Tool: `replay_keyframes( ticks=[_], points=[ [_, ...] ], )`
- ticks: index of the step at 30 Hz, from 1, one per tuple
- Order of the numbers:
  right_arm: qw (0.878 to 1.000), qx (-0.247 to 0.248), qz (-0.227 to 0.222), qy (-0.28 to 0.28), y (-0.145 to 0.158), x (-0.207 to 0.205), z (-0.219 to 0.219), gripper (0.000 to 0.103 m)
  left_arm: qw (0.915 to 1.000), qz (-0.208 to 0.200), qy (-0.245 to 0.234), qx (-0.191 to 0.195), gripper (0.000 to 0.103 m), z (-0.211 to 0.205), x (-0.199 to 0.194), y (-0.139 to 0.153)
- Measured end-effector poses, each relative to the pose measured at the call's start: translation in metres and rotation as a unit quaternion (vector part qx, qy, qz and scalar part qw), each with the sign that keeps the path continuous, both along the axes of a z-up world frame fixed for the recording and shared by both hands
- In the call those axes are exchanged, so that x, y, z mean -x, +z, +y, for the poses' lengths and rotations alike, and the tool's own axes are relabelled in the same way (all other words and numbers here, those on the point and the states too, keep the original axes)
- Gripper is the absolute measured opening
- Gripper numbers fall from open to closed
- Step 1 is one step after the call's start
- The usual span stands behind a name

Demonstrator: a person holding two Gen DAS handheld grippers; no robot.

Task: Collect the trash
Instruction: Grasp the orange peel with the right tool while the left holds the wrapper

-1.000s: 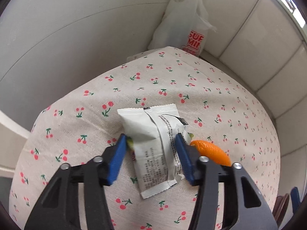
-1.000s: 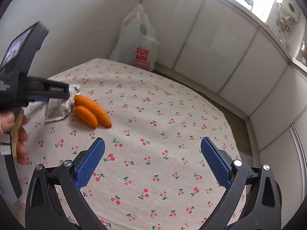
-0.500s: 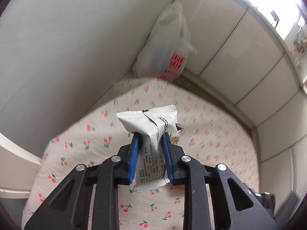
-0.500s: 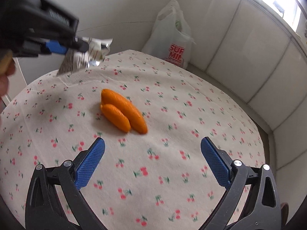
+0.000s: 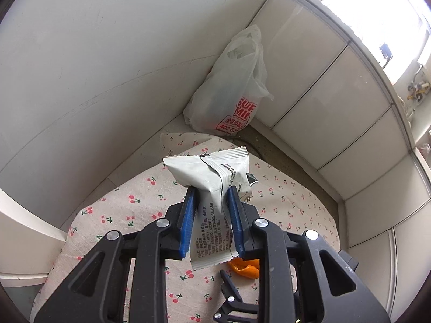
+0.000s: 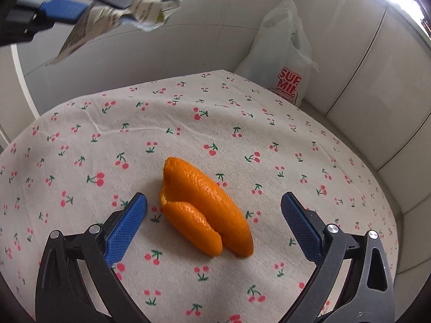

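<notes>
A crumpled white snack wrapper [image 5: 212,185] with black print hangs above the table, pinched between the blue pads of my left gripper [image 5: 211,196]. The right wrist view shows the same wrapper [image 6: 113,16] raised at the top left, still in the left gripper [image 6: 89,8]. Two curled pieces of orange peel [image 6: 207,210] lie on the cherry-print tablecloth [image 6: 80,134]. My right gripper [image 6: 214,202] is open, low over the cloth, with its blue fingers either side of the peel and apart from it. A bit of the peel [image 5: 245,267] shows below the wrapper in the left wrist view.
A white plastic bag [image 5: 231,88] with red lettering stands on the floor in the corner beyond the table's far edge; it also shows as the bag [image 6: 282,53] in the right wrist view. White walls and panelled cabinets [image 5: 336,94] close in the table at the back and right.
My left gripper closed on the wrapper and lifted it off the cloth. My right gripper moved left and down until the orange peel lies between its open fingers.
</notes>
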State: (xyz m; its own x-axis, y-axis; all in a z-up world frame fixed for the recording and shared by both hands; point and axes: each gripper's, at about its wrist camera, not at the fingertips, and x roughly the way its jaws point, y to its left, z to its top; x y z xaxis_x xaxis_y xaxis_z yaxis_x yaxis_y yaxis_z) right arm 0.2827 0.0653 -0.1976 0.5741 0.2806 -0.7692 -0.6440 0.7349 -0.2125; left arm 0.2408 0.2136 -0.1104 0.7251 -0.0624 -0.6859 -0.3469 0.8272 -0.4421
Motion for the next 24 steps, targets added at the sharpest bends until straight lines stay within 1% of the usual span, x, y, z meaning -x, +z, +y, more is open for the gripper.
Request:
replay_keyframes(
  ticks=[1,3,5,8,10,11,12,14,19,21,24],
  points=[
    [1.000,-0.006,0.003,0.002,-0.001,-0.001,-0.001,0.091,1.0000,0.002,0.001,0.000,0.025,0.000,0.000,-0.001],
    [1.000,-0.018,0.010,0.005,-0.001,-0.004,-0.002,0.082,1.0000,0.006,0.001,-0.002,0.025,-0.001,-0.001,-0.003],
    [1.000,-0.021,0.011,0.005,-0.001,-0.006,-0.001,0.076,1.0000,0.008,0.001,-0.003,0.025,-0.002,-0.002,-0.005],
    [1.000,-0.017,0.009,0.012,-0.002,-0.007,0.002,0.072,0.9999,0.013,-0.001,-0.002,0.025,-0.003,-0.003,-0.009],
    [1.000,-0.016,0.012,0.018,-0.002,-0.009,0.005,0.068,0.9999,0.015,-0.003,-0.004,0.025,-0.005,-0.004,-0.010],
    [0.999,-0.018,0.017,0.021,-0.002,-0.009,0.005,0.062,0.9998,0.016,-0.004,-0.006,0.025,-0.006,-0.004,-0.011],
    [0.999,-0.020,0.022,0.024,-0.002,-0.009,0.006,0.054,0.9998,0.018,-0.005,-0.007,0.025,-0.007,-0.005,-0.011],
    [0.999,-0.018,0.029,0.026,-0.003,-0.009,0.008,0.045,0.9997,0.021,-0.006,-0.008,0.025,-0.008,-0.005,-0.013],
    [0.999,-0.021,0.030,0.014,-0.004,-0.005,0.007,0.036,0.9996,0.027,-0.008,-0.004,0.025,-0.009,-0.010,-0.016],
    [0.999,-0.022,0.032,0.007,-0.004,-0.003,0.004,0.031,0.9995,0.030,-0.010,-0.002,0.025,-0.010,-0.012,-0.016],
    [0.999,-0.025,0.034,-0.018,-0.001,0.004,-0.005,0.026,0.9994,0.032,-0.016,0.001,0.025,-0.015,-0.011,-0.015]
  ],
)
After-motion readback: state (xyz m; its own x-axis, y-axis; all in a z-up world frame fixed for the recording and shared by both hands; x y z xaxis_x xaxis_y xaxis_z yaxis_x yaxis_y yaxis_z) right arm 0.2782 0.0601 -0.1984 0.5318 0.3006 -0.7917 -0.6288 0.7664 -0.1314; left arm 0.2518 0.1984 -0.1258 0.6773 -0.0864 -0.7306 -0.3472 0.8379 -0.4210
